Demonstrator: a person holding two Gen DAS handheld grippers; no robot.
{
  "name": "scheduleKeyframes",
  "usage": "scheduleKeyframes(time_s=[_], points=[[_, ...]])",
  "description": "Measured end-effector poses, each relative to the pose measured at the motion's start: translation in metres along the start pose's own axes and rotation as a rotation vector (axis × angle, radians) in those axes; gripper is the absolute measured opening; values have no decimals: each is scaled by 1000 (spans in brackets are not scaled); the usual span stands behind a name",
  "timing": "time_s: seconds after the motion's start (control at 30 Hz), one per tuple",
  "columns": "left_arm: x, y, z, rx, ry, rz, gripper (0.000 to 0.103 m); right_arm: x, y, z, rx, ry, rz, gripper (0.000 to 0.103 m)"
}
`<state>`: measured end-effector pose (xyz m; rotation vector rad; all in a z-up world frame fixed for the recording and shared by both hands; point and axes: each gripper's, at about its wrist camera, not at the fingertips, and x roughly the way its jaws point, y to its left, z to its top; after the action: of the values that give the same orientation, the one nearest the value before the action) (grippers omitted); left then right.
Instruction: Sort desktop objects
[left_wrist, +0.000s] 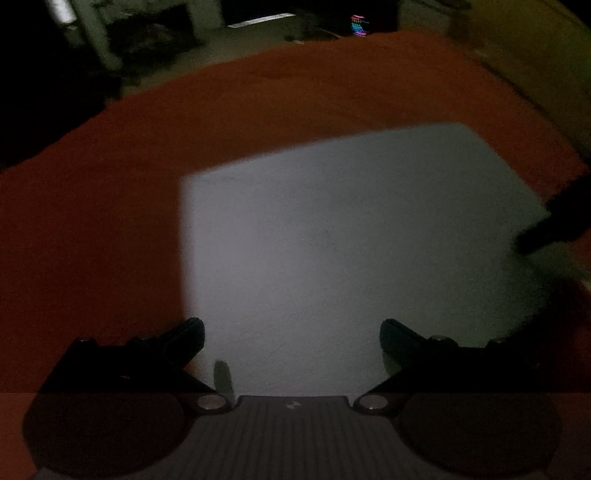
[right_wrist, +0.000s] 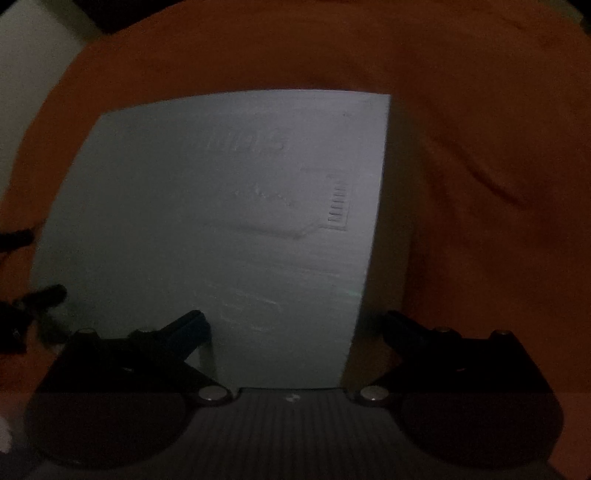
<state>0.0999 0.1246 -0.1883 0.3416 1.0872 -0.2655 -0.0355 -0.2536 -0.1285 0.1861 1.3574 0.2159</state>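
Dim view: a grey flat sheet (left_wrist: 332, 240) (right_wrist: 221, 221) lies on the orange-covered table (left_wrist: 92, 221), the left gripper (left_wrist: 291, 339) and right gripper (right_wrist: 295, 332) spread and empty over its near edge; no other objects or sorting place show, so progress cannot be judged.

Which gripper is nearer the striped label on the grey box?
Right. The right gripper straddles the box edge nearest the label; the left gripper sits over the opposite side.

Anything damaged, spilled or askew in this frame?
Nothing spilled or broken. The grey sheet lies flat on the orange cloth, with faint creases and scuff marks near its right side. Both views are very dark and blurred. Left gripper and right gripper are open.
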Motion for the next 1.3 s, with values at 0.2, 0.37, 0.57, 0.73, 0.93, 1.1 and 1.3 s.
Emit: scheduleKeyframes(time_s=[0.2, 0.37, 0.57, 0.73, 0.93, 1.1, 1.3], points=[[31, 38, 9, -102, 30, -89, 103, 0, -4, 7, 37, 32, 31, 103], [57, 69, 17, -186, 55, -164, 103, 3, -7, 7, 36, 29, 44, 103], [49, 38, 12, -145, 60, -156, 103, 7, -10, 4, 25, 60, 56, 103], [37, 24, 11, -122, 101, -114, 102, -4, -10, -3, 67, 83, 73, 103], [34, 15, -4, -129, 131, -141, 99, -10, -4, -36, 44, 100, 78, 103], [33, -24, -3, 37, 133, -121, 97, -18, 7, -55, 9, 64, 60, 103], [34, -7, 33, -58, 151, -40, 102, -26, 18, -54, -44, 20, -19, 102]])
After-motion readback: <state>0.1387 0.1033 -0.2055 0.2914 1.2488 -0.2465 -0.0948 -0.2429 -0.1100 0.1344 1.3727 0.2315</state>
